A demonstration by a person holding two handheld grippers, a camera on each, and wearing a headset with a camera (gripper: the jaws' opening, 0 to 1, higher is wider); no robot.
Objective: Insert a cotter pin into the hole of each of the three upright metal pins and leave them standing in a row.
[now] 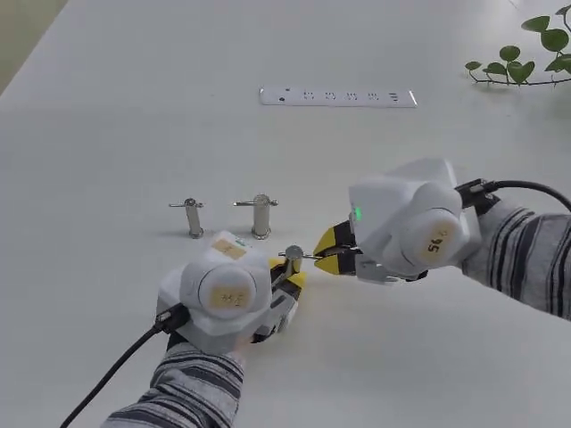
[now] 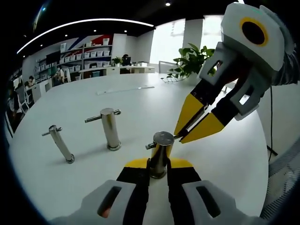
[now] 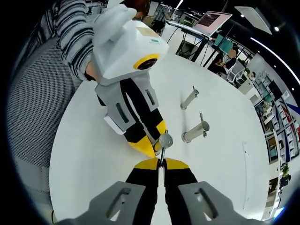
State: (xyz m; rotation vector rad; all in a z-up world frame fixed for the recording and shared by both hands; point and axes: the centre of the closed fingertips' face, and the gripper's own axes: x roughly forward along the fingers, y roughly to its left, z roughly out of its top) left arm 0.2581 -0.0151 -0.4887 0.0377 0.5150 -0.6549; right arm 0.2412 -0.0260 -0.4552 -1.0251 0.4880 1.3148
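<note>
- the left gripper (image 2: pixel 158 165) is clenched on the lower shaft of the near metal pin (image 2: pixel 161 145), upright on the white table (image 1: pixel 134 134); its foot is hidden between the jaws
- the right gripper (image 3: pixel 161 164) pinches a cotter pin (image 2: pixel 150 146); one end pokes out beyond the pin's head; the rest sits behind yellow jaws
- the far-left pin (image 1: pixel 194 218) and the middle pin (image 1: pixel 260 216) stand behind, each crossed by a cotter; fine detail is too small to tell

Polished metal pins (image 2: pixel 108 129), smooth matt white table (image 1: pixel 134 134), glossy yellow plastic fingers (image 2: pixel 190 110), striped knit cloth sleeve (image 1: pixel 526 259)
</note>
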